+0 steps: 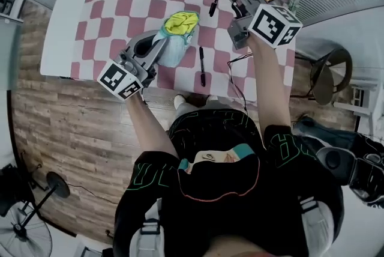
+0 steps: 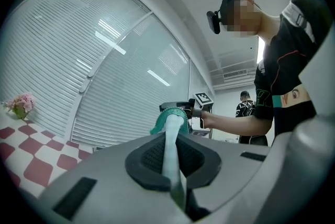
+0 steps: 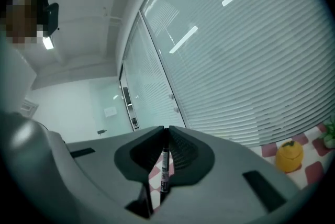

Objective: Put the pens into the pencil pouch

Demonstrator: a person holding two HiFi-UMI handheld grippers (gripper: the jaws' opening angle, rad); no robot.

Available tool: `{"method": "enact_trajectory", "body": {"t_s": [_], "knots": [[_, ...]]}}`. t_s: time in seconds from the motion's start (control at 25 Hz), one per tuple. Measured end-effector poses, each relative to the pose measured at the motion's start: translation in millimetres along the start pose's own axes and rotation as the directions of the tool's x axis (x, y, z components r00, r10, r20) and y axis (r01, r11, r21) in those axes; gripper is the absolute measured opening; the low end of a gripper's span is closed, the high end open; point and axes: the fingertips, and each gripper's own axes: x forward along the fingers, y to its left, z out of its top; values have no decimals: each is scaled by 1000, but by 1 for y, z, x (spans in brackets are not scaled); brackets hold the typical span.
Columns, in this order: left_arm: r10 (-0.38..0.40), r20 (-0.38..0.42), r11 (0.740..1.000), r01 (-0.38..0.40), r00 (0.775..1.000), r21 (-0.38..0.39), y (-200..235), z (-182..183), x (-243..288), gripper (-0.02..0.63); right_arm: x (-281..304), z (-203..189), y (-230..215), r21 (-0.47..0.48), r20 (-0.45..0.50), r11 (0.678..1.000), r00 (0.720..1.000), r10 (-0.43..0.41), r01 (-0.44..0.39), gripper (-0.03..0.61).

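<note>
Pen point(image 3: 165, 168) in right gripper point(image 3: 164, 133), pencil pouch point(image 1: 174, 49) in left gripper point(image 1: 157, 44) — apart

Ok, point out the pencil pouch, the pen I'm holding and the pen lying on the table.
pencil pouch point(image 1: 174, 50): head view, on its light blue side.
held pen point(image 3: 165, 168): right gripper view, on the barrel between the jaws.
loose pen point(image 1: 202, 66): head view, mid-barrel.

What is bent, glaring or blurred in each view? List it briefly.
Head view: the wide lens bows the table edges; light is even, shadows soft. Left gripper view: the blinds curve strongly, lamp streaks glare on the glass, and the pouch strip near the lens is soft. Right gripper view: same curving and streaks; the pen reads fairly sharp; corners black.
</note>
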Motion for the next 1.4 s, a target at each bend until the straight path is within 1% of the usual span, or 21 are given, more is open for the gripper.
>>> {"method": "enact_trajectory", "body": {"t_s": [0.24, 0.52, 0.76, 0.96, 1.2, 1.4], "knots": [[1, -43, 1000, 0, 999, 20, -6, -4, 31, -2, -34, 36, 8, -31, 128, 999, 992, 25, -21, 32], [-11, -64, 999, 14, 998, 40, -16, -2, 58, -2, -58, 62, 18, -28, 222, 998, 973, 60, -55, 32], [-5, -64, 998, 9, 998, 56, -20, 2, 75, -2, -64, 70, 30, -37, 250, 994, 962, 108, -101, 32], [-5, -22, 998, 6, 1000, 60, -26, 14, 84, -2, -62, 69, 40, -51, 250, 989, 957, 146, -138, 32], [-9, -32, 997, 12, 999, 74, -32, 15, 89, -2, -57, 70, 51, -68, 260, 983, 949, 180, -168, 32], [1, 13, 998, -2, 1000, 68, -31, 24, 87, -2, -55, 62, 62, -99, 256, 972, 939, 231, -212, 32]]}}
